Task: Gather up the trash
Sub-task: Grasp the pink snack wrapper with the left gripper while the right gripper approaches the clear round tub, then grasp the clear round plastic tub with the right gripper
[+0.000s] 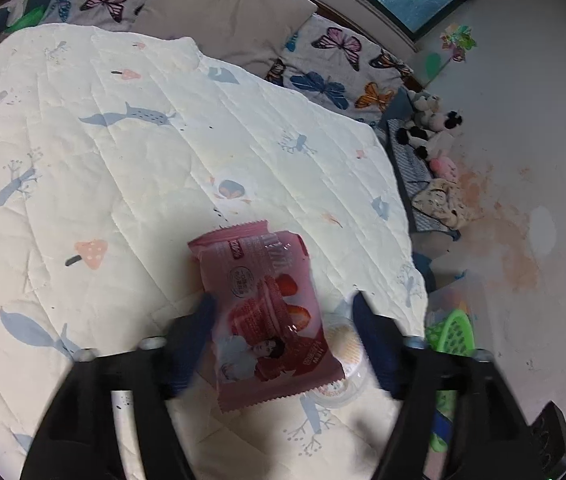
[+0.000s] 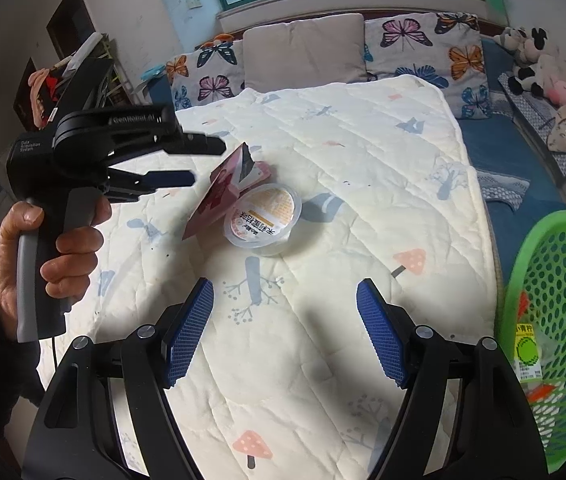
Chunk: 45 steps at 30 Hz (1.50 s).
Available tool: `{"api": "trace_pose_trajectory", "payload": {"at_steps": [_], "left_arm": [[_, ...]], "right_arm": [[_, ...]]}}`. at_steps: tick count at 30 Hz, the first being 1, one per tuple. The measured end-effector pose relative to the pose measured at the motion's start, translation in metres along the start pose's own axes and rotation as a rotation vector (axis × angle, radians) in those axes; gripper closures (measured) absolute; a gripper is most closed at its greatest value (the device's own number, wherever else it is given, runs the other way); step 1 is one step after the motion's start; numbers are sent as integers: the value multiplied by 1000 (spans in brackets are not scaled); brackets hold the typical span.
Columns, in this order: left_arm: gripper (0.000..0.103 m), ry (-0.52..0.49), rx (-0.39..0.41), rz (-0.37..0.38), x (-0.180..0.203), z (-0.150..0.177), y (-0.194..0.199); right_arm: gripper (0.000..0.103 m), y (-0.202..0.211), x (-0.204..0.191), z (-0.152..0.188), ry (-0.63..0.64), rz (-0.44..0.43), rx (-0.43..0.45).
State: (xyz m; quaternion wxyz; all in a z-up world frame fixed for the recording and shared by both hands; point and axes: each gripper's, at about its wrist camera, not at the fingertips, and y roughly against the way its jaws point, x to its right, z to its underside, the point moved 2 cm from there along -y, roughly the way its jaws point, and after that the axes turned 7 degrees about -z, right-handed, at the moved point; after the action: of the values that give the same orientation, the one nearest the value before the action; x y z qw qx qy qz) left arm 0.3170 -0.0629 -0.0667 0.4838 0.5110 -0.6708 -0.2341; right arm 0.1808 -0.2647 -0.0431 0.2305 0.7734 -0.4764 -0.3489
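Here, on a cream quilt printed with mushrooms and blue trees, a pink snack wrapper stood tilted up on its edge, leaning against a clear plastic cup with an orange-printed lid. The left gripper was spread wide around the wrapper, its blue fingers on either side; whether the left finger touched the packet could not be told. Seen from the right wrist camera, that left gripper pointed at the wrapper from the side, held by a bare hand. The right gripper hovered above the quilt with its jaws wide apart and nothing between them. A green plastic basket with some packaging inside sat just off the bed's right edge. Butterfly pillows lined the headboard.
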Motion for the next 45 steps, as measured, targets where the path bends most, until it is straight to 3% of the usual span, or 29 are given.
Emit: {"api": "trace_pose_trajectory", "payload": {"at_steps": [10, 14, 18, 25, 31, 45], "left_arm": [[17, -19, -57, -83, 5, -2, -30], [17, -39, -96, -134, 8, -1, -43], [33, -82, -109, -159, 8, 2, -49], [48, -83, -66, -110, 1, 3, -30], [55, -102, -12, -106, -4, 5, -5], [58, -93, 32, -94, -29, 11, 33]], "right_arm": [[29, -4, 6, 2, -22, -8, -6], [29, -7, 7, 4, -22, -9, -14], [29, -8, 8, 3, -22, -10, -17], [29, -13, 3, 1, -9, -9, -22], [29, -24, -6, -7, 23, -8, -27], [29, -77, -22, -34, 115, 40, -79]]}}
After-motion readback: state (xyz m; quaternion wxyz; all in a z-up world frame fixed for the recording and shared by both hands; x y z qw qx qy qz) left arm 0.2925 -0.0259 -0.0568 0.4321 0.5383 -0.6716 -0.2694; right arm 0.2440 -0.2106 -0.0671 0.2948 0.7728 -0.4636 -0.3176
